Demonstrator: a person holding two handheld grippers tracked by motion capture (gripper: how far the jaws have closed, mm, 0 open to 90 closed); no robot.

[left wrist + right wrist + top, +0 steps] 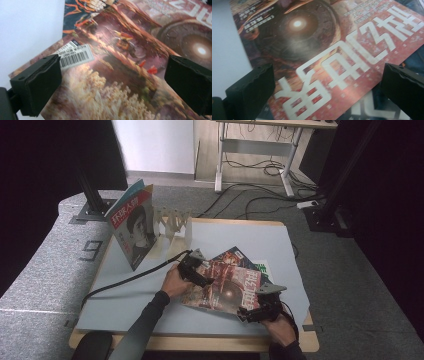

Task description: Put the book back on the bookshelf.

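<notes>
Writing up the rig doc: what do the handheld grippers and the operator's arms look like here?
Both grippers are black two-jaw units. The left gripper and right gripper each carry a grey three-cornered plate on top. Their blocky black pads have rough, wavy inner faces. A black cable trails from the left one across the table. The person wears dark long sleeves.

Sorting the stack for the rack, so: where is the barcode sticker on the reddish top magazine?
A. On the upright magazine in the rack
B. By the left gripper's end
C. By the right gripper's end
B: in the left gripper view the barcode sticker lies on the reddish magazine just beyond that gripper's open jaws.
</notes>
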